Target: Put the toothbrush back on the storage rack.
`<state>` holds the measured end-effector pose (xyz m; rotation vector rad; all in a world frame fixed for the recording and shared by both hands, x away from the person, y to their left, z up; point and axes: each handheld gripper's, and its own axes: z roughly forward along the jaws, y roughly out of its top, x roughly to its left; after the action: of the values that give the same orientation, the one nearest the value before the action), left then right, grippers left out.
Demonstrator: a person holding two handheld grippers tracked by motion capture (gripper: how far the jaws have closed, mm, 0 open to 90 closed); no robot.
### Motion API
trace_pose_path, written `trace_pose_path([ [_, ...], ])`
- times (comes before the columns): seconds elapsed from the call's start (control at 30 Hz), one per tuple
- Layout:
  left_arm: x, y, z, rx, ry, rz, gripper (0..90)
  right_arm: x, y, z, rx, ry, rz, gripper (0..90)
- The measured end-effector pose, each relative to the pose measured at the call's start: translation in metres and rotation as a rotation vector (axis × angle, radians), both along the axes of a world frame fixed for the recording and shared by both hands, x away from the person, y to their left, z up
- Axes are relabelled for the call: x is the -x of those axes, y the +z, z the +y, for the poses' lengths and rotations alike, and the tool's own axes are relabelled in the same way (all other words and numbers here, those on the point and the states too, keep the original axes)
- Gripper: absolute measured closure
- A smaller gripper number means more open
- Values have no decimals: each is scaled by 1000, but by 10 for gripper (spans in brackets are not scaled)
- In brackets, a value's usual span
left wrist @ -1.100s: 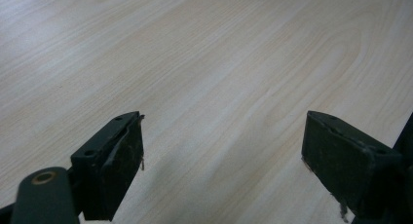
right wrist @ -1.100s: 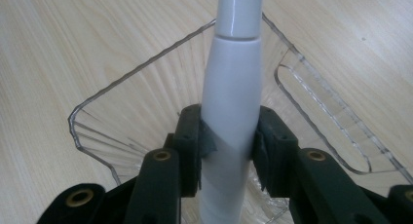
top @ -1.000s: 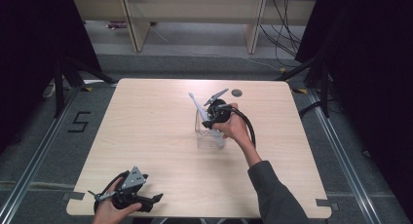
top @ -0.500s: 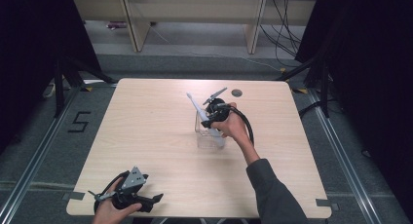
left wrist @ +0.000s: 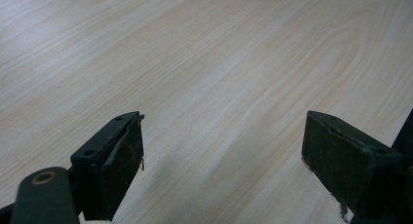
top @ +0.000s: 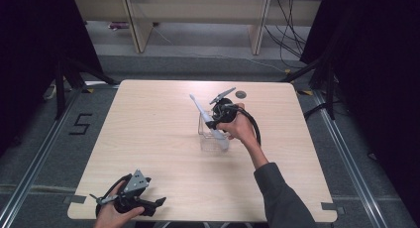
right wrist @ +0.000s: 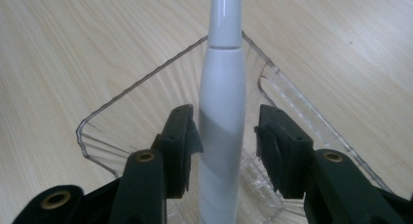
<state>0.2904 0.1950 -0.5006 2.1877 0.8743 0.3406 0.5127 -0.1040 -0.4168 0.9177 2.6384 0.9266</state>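
R gripper (top: pixel 214 120) is hovering over the clear plastic container (top: pixel 212 134) mid-worktop (top: pixel 148 134), w/ a white electric toothbrush (top: pixel 208 120) standing between its fingers (right wrist: pixel 181 139). In the right gripper view the left finger is touching or nearly touching the toothbrush handle (right wrist: pixel 221 131), the right finger is sitting apart w/ a visible gap, so fingers are released, not clamping. Toothbrush is leaning inside the container, lower end down in it, head sticking up and tilted toward the far left in the high view. The person's right hand (top: pixel 238 126) is holding that gripper, cable looping off to the right.

L gripper (top: pixel 130 200) is sitting at the near-left corner of the worktop in the left hand (top: pixel 111 215); its fingers (left wrist: pixel 114 156) are spread wide, w/ bare wood between them. Small dark round disc (top: pixel 241 94) is lying near the far edge, just beyond the R gripper.
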Motion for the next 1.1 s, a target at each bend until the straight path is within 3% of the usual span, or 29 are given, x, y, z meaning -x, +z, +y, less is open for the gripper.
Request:
trace_pose_path([
  [0.07, 0, 0, 0, 0, 5, -1, 147, 4, 4, -1, -8, -35, 25, 560],
  [0.13, 0, 0, 0, -4, -4, -6, 147, 4, 5, -3, -10, -22, 18, 550],
  [0.17, 0, 0, 0, 2, 4, 1, 147, 5, 8, -6, -9, 3, -18, 548],
  [0.33, 0, 0, 0, 3, 3, 2, 147, 12, 11, -7, -50, -18, 0, 524],
  [0.4, 0, 0, 0, 1, 3, 2, 147, 14, 14, -10, -38, -14, -7, 512],
  [0.43, 0, 0, 0, 1, 3, 1, 147, 13, 13, -11, -35, 17, -50, 505],
  [0.47, 0, 0, 0, 1, 3, 2, 147, 17, 16, -10, -36, -26, -15, 499],
  [0.5, 0, 0, 0, 1, 3, 2, 147, 16, 16, -13, -39, 2, -39, 495],
  [0.57, 0, 0, -1, 9, 5, 4, 147, 19, 17, -13, -54, -13, -48, 485],
  [0.67, 0, 0, 0, 8, -1, 6, 147, 22, 19, -17, -61, 13, -65, 467],
  [0.7, 0, 0, 0, 7, -2, 5, 147, 24, 20, -17, -69, 10, -45, 467],
  [0.77, 1, -1, -2, 27, 11, 7, 147, 26, 21, -19, -66, 7, -57, 461],
  [0.83, 0, 0, 0, 5, 5, 3, 147, 29, 23, -20, -72, 8, -62, 457],
  [1.1, 0, -1, 0, 1, 4, 3, 147, 40, 25, -25, -99, 22, -95, 440],
])
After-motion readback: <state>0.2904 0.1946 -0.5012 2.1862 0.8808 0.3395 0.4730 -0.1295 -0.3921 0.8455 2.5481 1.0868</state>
